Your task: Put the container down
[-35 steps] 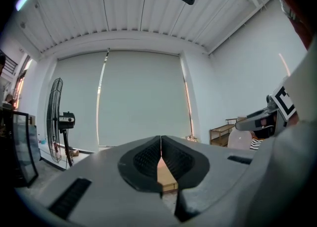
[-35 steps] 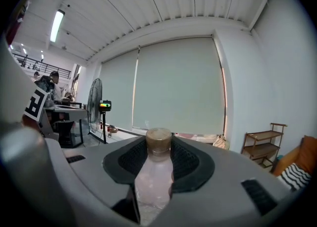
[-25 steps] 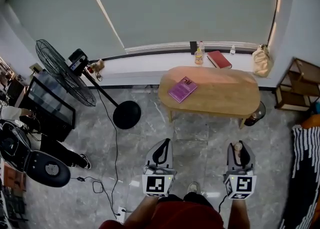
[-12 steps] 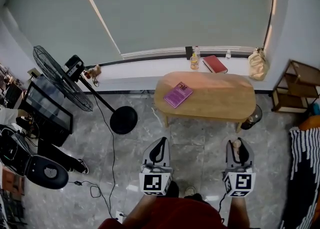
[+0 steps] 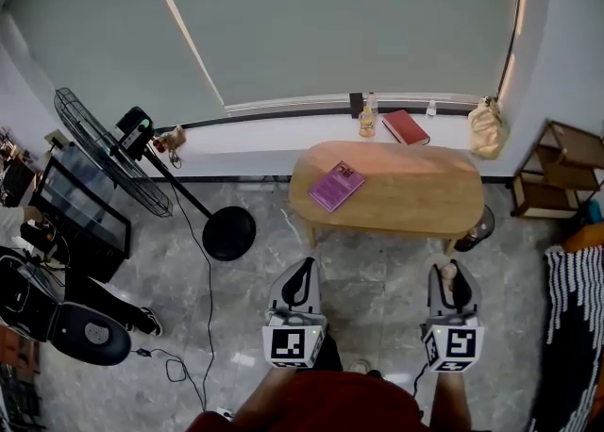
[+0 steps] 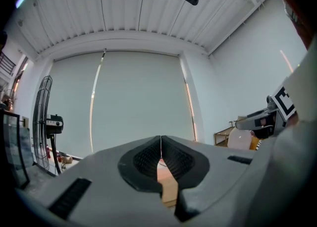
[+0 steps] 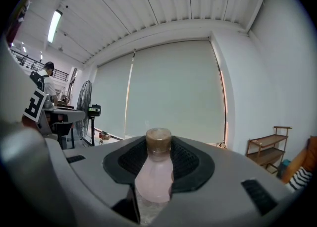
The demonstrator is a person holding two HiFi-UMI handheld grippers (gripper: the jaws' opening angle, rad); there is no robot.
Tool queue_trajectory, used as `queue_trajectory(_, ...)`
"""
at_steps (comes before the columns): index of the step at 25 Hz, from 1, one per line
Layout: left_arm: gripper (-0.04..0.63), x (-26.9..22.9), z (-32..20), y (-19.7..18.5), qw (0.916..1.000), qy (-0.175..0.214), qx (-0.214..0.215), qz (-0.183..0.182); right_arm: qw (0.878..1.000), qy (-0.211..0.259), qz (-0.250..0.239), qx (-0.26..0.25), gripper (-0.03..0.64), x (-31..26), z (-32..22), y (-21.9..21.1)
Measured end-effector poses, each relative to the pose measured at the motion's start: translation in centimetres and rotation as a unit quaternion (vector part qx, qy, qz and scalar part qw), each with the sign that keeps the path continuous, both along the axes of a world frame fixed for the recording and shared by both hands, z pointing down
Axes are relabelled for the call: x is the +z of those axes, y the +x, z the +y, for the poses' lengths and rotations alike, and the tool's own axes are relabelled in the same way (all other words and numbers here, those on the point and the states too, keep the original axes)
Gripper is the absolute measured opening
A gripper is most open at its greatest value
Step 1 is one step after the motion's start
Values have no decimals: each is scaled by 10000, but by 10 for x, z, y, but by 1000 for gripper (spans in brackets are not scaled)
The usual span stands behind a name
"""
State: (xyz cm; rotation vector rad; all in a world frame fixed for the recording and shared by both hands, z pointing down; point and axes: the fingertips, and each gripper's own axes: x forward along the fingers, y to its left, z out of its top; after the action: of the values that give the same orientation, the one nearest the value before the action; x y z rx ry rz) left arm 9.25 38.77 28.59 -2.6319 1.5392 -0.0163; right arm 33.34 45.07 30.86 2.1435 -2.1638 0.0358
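Observation:
My right gripper [image 7: 158, 159] is shut on a small pale pink bottle with a brown cap [image 7: 157, 169], held upright between the black pads. In the head view the same bottle [image 5: 449, 274] pokes out of the right gripper [image 5: 451, 290] above the grey floor, short of the oval wooden table [image 5: 415, 190]. My left gripper [image 5: 300, 287] hangs beside it with its jaws together and nothing between them; in the left gripper view the pads [image 6: 148, 159] meet at a thin seam.
A purple book [image 5: 337, 185] lies on the table's left part. On the window ledge stand a red book [image 5: 406, 125] and small bottles [image 5: 366, 120]. A standing fan [image 5: 113, 152] with round base [image 5: 229, 232] is left; a wooden shelf [image 5: 557, 175] is right.
The view has shifted slightly: the table and fan sit a little lower-left in the picture. Both grippers keep the same pose, the bottle still held.

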Motion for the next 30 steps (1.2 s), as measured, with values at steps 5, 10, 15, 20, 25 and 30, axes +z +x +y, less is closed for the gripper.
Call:
queue_trajectory(5,9,11,-43,-17,9999,-75,5,74,10000,-50,57,-43,140,6,-41,-21)
queue_trajectory(10,9,17,-96,-43,9999,-126,36,12,9998,-189,83,-53,140,12,-93,-51)
queue_trajectory(15,9,15,-152,-72,9999,-110,78,10,9994,-301,137,-69,140,7,-147,-85)
queue_trajectory(20,9,14,-202,-107,9998,-188,83,35,9991,-390,172,-83,140,4,-198,-121)
queue_trajectory(25,9,18,-247,-140,9996,-254,49,119,9986,-442,235,-176,140,4,-245,-156)
queue_trajectory(30,9,18,-285,-169,9998,-186,57,85,9982,-502,236,-227,140,9,-284,-189)
